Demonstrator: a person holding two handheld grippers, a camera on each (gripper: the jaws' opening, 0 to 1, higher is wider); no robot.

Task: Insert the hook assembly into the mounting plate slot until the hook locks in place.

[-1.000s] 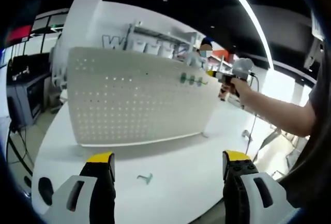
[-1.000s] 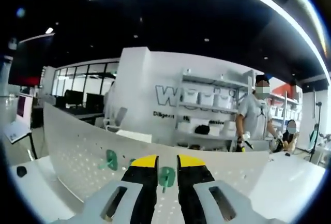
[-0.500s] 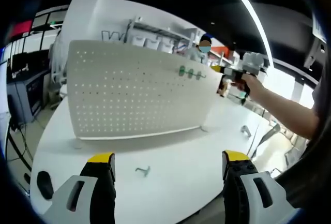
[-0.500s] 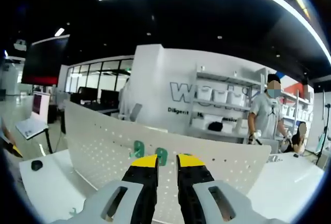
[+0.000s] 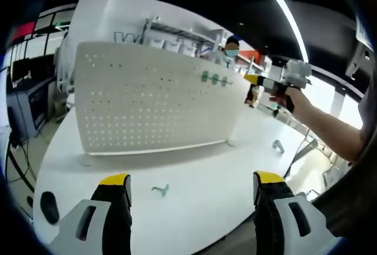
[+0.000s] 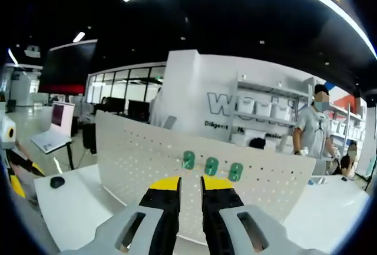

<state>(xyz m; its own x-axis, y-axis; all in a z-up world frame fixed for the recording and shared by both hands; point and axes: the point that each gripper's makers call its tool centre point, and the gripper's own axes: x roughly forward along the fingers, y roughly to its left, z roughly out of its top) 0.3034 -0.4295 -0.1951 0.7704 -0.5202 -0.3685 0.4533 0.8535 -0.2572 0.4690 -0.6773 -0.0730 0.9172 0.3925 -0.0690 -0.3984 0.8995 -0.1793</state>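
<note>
A white pegboard plate (image 5: 147, 102) stands upright on the white table (image 5: 212, 208). Three green hooks (image 5: 214, 79) hang in a row near its top right. In the right gripper view the same three hooks (image 6: 211, 165) sit on the pegboard (image 6: 147, 155) just above my right gripper (image 6: 189, 183). Its jaws are shut with nothing between them. My right gripper (image 5: 254, 85), held in a hand, hovers off the board's right edge. A loose hook (image 5: 160, 190) lies on the table in front of my left gripper (image 5: 192, 179), whose jaws stand wide open and empty.
Another small metal hook (image 5: 277, 146) lies on the table to the right. A black mouse (image 6: 57, 181) and a laptop (image 6: 52, 137) sit at the left. A person (image 6: 315, 134) stands by shelves behind the board. The table's front edge is close below my left jaws.
My right gripper has drawn back from the pegboard, away from its right edge. All three green hooks now show on the board. The left gripper has barely moved.
</note>
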